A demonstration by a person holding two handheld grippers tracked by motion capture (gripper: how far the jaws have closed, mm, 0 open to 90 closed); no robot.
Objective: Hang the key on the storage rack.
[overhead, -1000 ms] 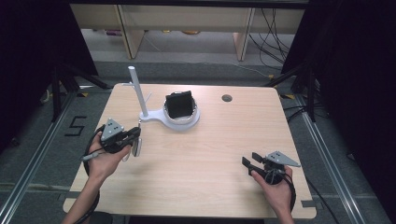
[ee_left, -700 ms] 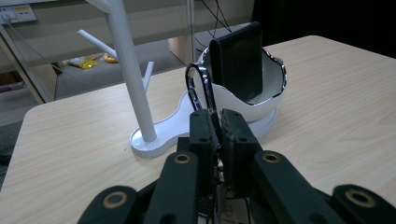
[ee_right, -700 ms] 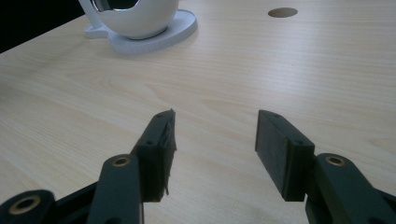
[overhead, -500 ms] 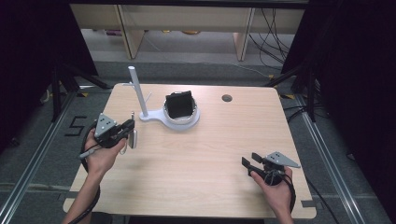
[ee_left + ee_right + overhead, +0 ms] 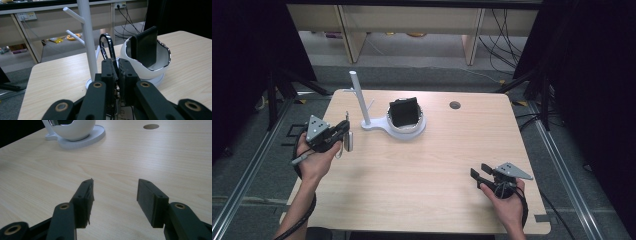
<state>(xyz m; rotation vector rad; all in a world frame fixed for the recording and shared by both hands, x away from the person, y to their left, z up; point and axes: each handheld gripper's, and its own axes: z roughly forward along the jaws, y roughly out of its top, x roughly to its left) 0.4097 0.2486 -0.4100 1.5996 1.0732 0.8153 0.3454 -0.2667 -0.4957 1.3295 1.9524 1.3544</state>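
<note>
Black carabiner (image 5: 108,46) sat clamped in the left gripper (image 5: 116,68), loop up toward the stand's (image 5: 86,37) pegs at twelve o'clock, seemingly for hanging; right gripper (image 5: 113,195) rested released.

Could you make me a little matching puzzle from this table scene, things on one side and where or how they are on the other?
Things:
1. carabiner
2. black wallet
3. right gripper
4. white stand

States:
A. stands in the white bowl
B. jaws apart, nothing between them
C. upright pole with side pegs
D. clamped in the left gripper

Pairs: 1-D, 2-A, 3-B, 4-C
</note>
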